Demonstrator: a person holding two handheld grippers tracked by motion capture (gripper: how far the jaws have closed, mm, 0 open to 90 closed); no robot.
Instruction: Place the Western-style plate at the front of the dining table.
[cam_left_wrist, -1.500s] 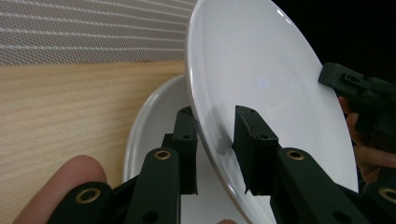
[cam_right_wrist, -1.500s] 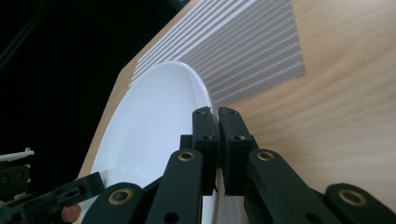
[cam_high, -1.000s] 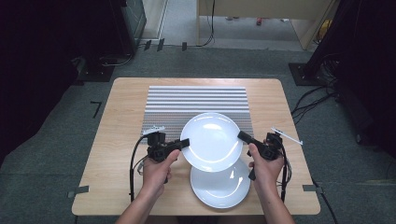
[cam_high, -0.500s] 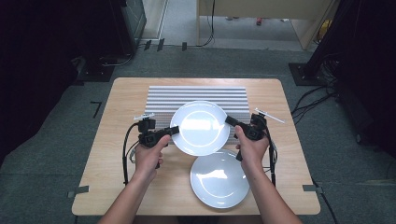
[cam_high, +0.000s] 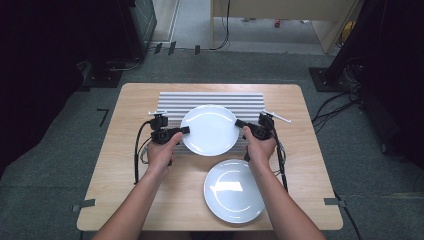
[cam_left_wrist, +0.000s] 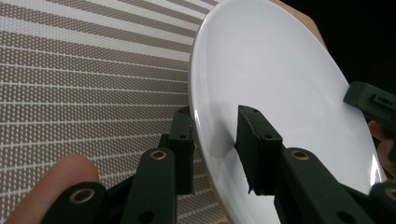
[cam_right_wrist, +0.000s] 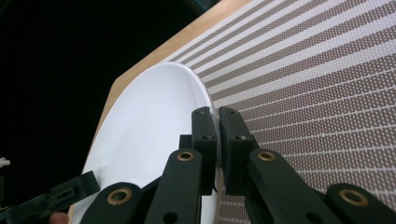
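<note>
Even overhead light falls on the table (cam_high: 125, 200), while the floor at far left and right sinks into near black. Soft glare streaks both white plates (cam_high: 234, 190). The high view is slightly soft; in the gripper views the near jaws blur and the mat (cam_left_wrist: 70, 84) stays sharp

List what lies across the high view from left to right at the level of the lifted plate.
left gripper → held plate → right gripper
</note>
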